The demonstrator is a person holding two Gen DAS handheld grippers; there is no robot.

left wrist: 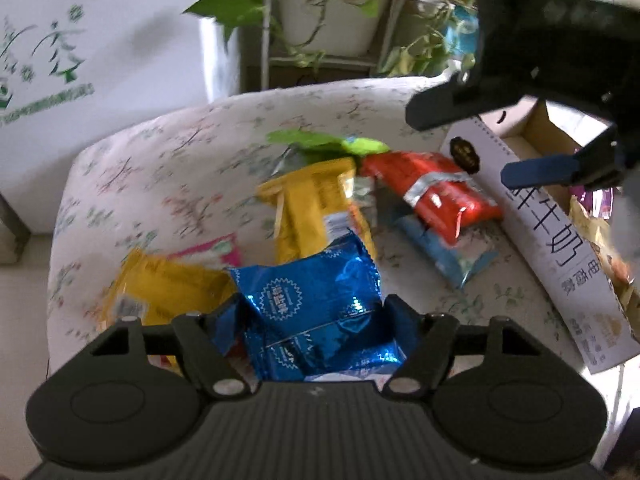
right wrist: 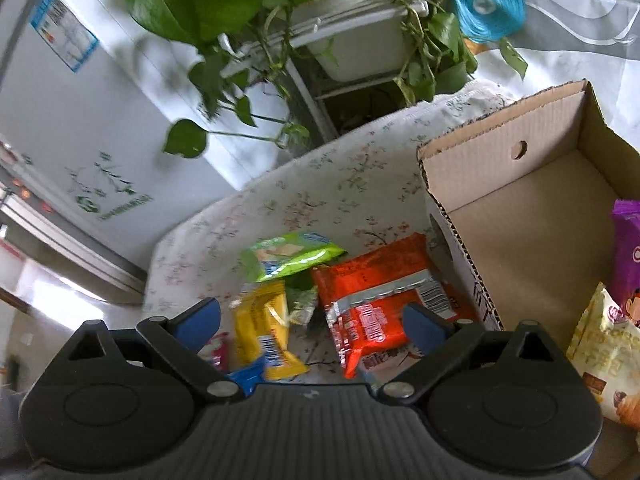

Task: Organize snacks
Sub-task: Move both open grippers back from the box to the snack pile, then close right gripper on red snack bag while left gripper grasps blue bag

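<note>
Loose snack packets lie on a floral cloth [left wrist: 160, 168]. My left gripper [left wrist: 312, 312] is shut on a crumpled blue foil packet [left wrist: 308, 292] at the near edge, its pads hidden behind the foil. Around it lie a yellow packet [left wrist: 316, 208], a second yellow one [left wrist: 168, 284], a red packet [left wrist: 436, 192], a green one [left wrist: 320, 142] and a light blue one [left wrist: 444, 252]. My right gripper [right wrist: 312, 322] hangs open and empty over the red packet [right wrist: 376, 300] and the yellow packet [right wrist: 266, 332], beside the cardboard box [right wrist: 520, 232]. The right gripper [left wrist: 484, 140] also shows at upper right.
The box holds a purple packet [right wrist: 626, 248] and a cream one [right wrist: 604, 344]; its white printed wall [left wrist: 532, 216] faces the pile. A pink packet [left wrist: 212, 250] lies at the left. Behind the cloth stand a plant rack [right wrist: 360, 40] and a white fridge [right wrist: 80, 120].
</note>
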